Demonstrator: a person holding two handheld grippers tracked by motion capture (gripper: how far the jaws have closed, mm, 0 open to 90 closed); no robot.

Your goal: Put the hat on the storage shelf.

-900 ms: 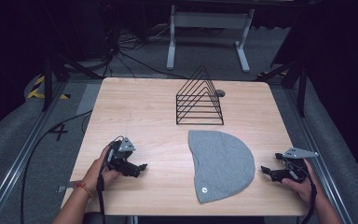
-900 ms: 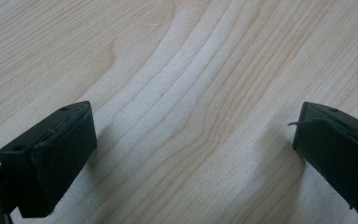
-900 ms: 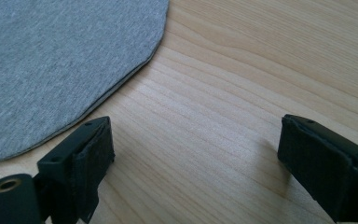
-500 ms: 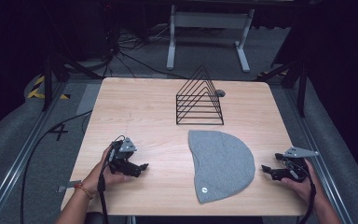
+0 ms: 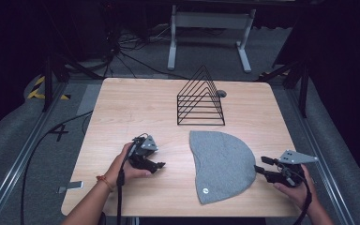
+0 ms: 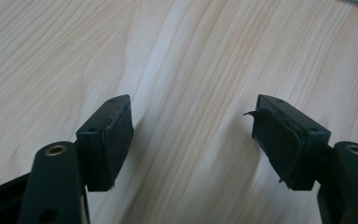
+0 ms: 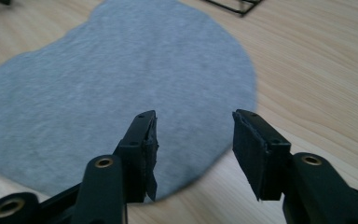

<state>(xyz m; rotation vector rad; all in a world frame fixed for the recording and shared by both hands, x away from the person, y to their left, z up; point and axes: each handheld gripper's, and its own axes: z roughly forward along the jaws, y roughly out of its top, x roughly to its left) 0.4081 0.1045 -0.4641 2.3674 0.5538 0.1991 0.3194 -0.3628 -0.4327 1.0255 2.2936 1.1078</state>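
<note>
Flanking grey cap (image 5: 222,164), wire rack (image 5: 200,99) behind

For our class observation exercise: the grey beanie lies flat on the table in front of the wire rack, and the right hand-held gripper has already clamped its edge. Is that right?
One point is wrong. The right hand-held gripper is open at the edge of the grey beanie, clamping nothing, as the right gripper view shows. The beanie does lie flat on the table in front of the wire rack.
</note>
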